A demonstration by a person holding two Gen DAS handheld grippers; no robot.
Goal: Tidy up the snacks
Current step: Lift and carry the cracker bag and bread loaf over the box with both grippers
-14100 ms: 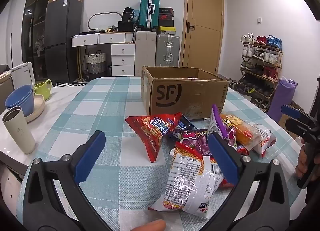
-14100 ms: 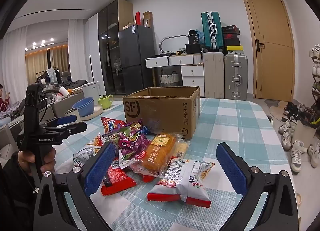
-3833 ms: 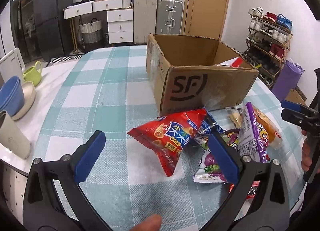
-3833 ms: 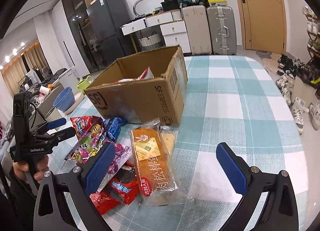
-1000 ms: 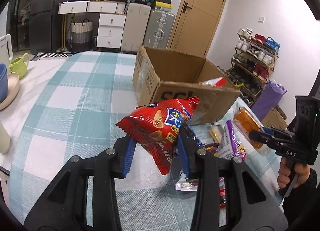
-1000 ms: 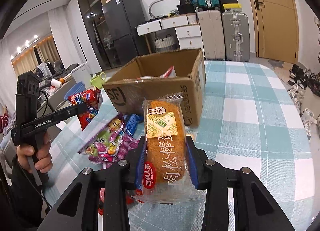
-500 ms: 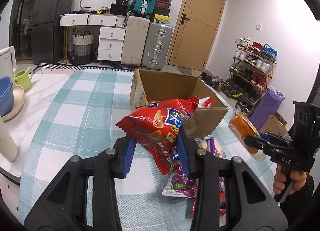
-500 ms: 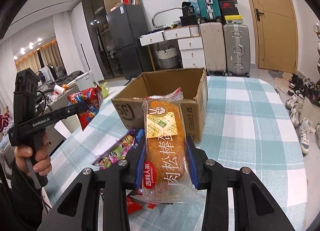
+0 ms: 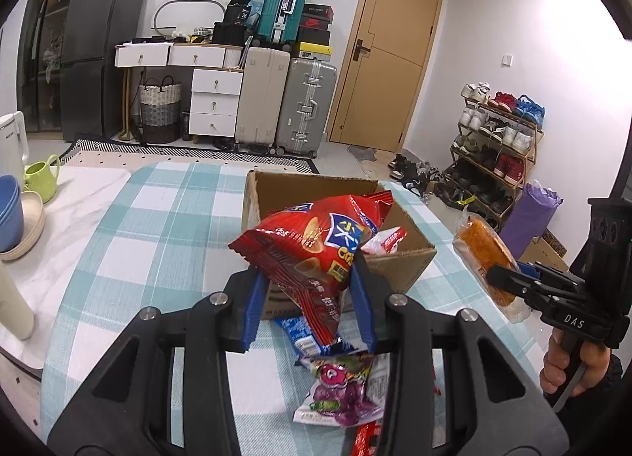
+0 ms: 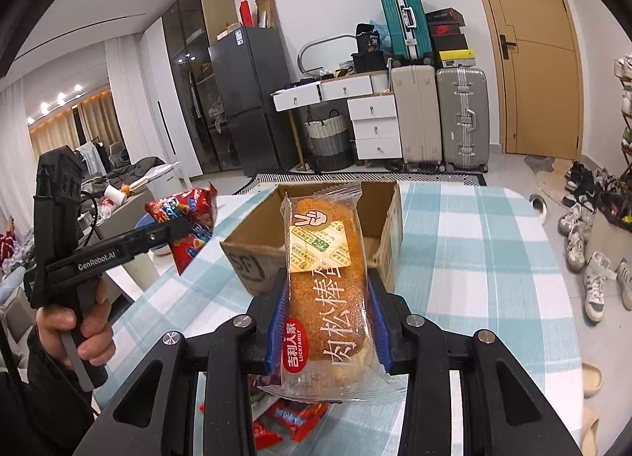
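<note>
the left hand-held gripper (image 9: 312,298) is closed on a red chip bag (image 9: 316,246), its blue pads pressing the lower part of the bag from both sides, and the bag is held in the air in front of the cardboard box (image 9: 399,258), at about 12 o'clock from the gripper. the box stands open on the table (image 9: 158,227), which has a teal and white checked cloth, and a white and red packet (image 9: 385,238) lies inside the box. below the gripper, at 6 o'clock, a purple candy bag (image 9: 343,392) and a blue packet (image 9: 300,333) lie on the table, close to each other. the right hand-held gripper (image 10: 326,321) is closed on a bread pack (image 10: 326,282), a clear wrapper with a golden loaf and white chinese letters, held upright in front of the box (image 10: 379,227). in the left wrist view this bread pack (image 9: 484,254) is at 3 o'clock, to the right of the box, lifted off the table. in the right wrist view the chip bag (image 10: 185,219) is at 9 o'clock, to the left of the box. on the left side of the table there are blue bowls (image 9: 10,215) and a green cup (image 9: 39,175), well apart from the snacks.
</note>
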